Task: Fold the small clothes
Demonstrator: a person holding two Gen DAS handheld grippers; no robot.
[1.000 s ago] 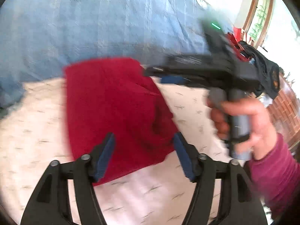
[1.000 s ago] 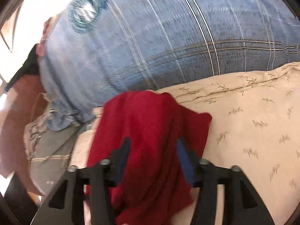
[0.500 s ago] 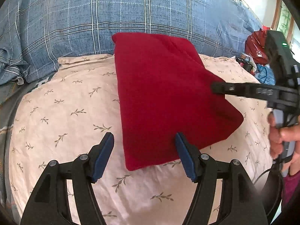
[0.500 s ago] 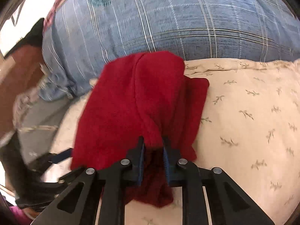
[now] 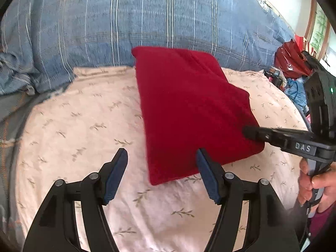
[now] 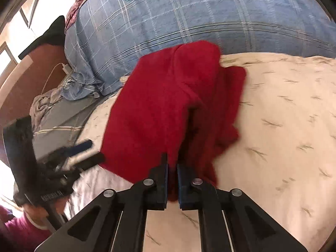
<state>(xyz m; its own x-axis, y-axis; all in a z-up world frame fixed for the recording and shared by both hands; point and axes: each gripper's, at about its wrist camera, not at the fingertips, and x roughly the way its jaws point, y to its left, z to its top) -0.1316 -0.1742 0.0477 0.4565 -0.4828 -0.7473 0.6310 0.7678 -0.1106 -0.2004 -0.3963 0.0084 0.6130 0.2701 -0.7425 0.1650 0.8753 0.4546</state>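
A small red garment lies folded on a cream leaf-print pillow. My left gripper is open and empty, just short of the garment's near corner. My right gripper is shut on the garment's near edge, with cloth pinched between its blue pads. In the left wrist view the right gripper comes in from the right and meets the garment's right edge. In the right wrist view the left gripper sits at the garment's left side.
A blue plaid quilt is piled behind the pillow. A grey sheet and a wooden headboard lie to the left in the right wrist view. A red bag and clutter sit at the far right.
My right gripper went from open over the garment to shut on its edge. The garment now lies flatter and squarer. My left gripper stayed open and drew back slightly.
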